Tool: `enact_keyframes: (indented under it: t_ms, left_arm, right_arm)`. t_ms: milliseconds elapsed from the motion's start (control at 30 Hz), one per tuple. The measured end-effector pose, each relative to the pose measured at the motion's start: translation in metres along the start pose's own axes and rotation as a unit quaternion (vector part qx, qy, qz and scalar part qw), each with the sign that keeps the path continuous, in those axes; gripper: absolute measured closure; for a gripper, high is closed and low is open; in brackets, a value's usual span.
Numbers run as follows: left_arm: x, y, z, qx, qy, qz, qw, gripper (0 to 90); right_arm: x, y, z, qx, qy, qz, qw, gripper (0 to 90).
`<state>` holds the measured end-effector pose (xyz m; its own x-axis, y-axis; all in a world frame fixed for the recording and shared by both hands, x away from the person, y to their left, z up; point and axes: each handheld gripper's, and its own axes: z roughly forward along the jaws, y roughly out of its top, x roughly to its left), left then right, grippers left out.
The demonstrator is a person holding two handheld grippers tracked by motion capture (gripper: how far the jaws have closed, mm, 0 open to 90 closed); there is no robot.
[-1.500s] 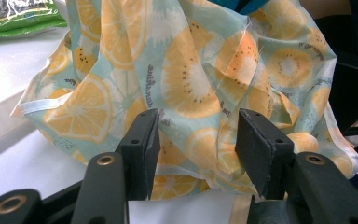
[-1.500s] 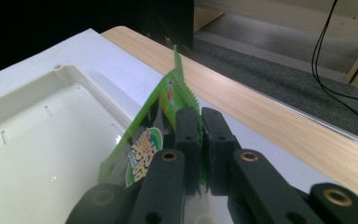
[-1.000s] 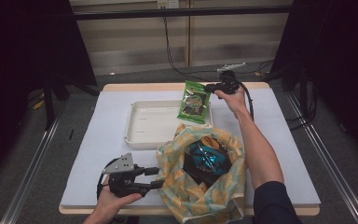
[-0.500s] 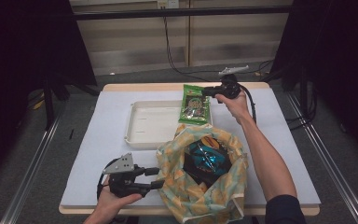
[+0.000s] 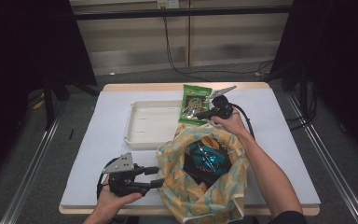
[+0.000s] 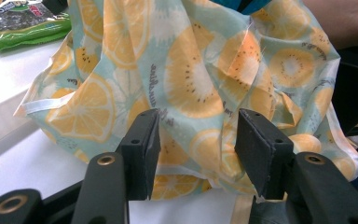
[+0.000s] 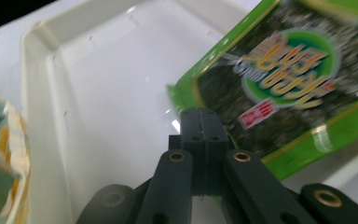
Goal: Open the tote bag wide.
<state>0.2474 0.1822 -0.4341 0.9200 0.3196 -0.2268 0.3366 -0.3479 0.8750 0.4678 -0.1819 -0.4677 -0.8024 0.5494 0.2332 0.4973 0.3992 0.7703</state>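
White paper is covering the table (image 5: pixel 74 154), with dark curtains hanging on both sides and a pale panelled wall behind. At the centre of the work is the green snack packet (image 5: pixel 195 103), which is lying across the far right corner of the white tray (image 5: pixel 144 125), partly over its rim. The right claw (image 5: pixel 204 113) is pinching the packet's near edge; its jaws have just been closing, and in the right gripper view they are pressing together on the corner of the packet (image 7: pixel 279 88) above the tray's bare floor (image 7: pixel 116 102).

So the step in hand is, by my reading, the pick-up of the packet, probably for packing into the fruit-print bag (image 5: pixel 200 186) standing just in front of the tray. Next would be a lift clear of the rim and a carry back over the bag's mouth (already holding a teal packet (image 5: pixel 205 156)).

Meanwhile the left claw (image 5: pixel 154 176) is sitting at the bag's left side; the left gripper view is revealing what the high view cannot, that its jaws are standing apart with the bag's cloth (image 6: pixel 200 84) bulging between them, unpinched. Only the high view is giving the whole layout.
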Motion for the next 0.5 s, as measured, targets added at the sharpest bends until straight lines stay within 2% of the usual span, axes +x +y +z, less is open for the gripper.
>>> enact_keyframes:
  t_ms: [200,333,367,500]
  left_arm:
    - [0.000,0.001,0.001,0.004,-0.002,0.004,1.0000,49.3]
    - [0.000,0.001,0.000,0.003,0.000,0.004,1.0000,49.3]
    - [0.000,0.001,0.000,0.002,0.000,0.002,1.0000,49.2]
    - [0.000,0.000,0.000,0.004,-0.001,0.005,1.0000,49.1]
  right_arm:
    - [-0.001,0.000,0.009,0.022,0.008,-0.003,0.9997,90.0]
    - [-0.005,0.000,0.014,0.037,0.006,-0.001,0.9993,90.0]
    - [-0.007,-0.001,0.017,0.044,0.005,0.006,0.9990,90.0]
    - [-0.011,0.002,0.018,0.050,0.000,0.007,0.9987,90.0]
